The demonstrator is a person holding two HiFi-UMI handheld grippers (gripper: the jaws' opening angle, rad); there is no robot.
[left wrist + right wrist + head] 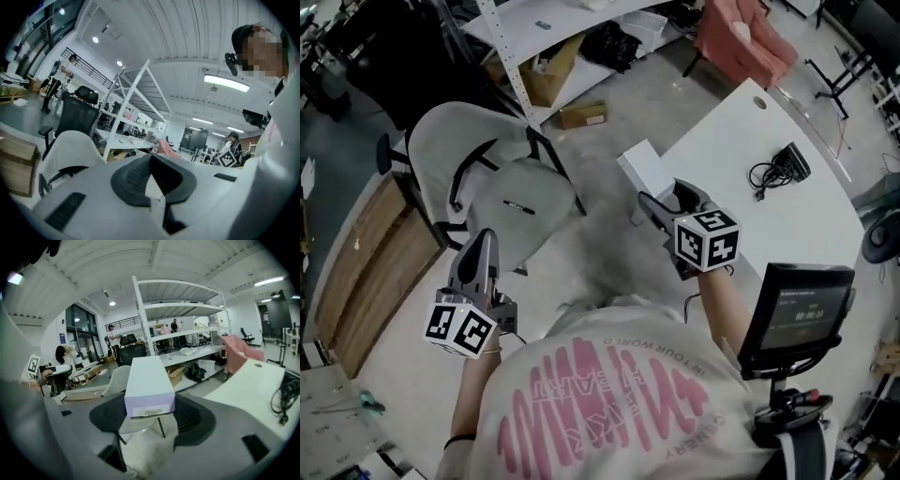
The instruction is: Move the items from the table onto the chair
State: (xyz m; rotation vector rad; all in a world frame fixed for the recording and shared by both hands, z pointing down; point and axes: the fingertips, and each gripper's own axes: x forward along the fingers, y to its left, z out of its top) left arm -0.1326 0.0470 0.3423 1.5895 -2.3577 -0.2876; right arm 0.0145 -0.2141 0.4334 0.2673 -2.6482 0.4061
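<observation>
I am standing on a concrete floor (609,253) in a workshop. A white table (769,234) is sitting at the right, a grey chair (520,202) at the left, and white shelving (544,28) is running along the far side.

My right gripper (656,195) is clenching a white box (645,167), with both jaws pressing on its near end. In the right gripper view the box (149,380) is jutting straight out from between the jaws toward the shelving. It is hanging in the air just beside the table's left edge, well apart from the chair seat, which is lying bare.

My left gripper (483,242) is pointing at the chair with its jaws drawn together. The left gripper view is showing nothing between them.

A black cable (776,169) is lying coiled on the far part of the table. A dark screen (797,314) is standing at the table's near right.
</observation>
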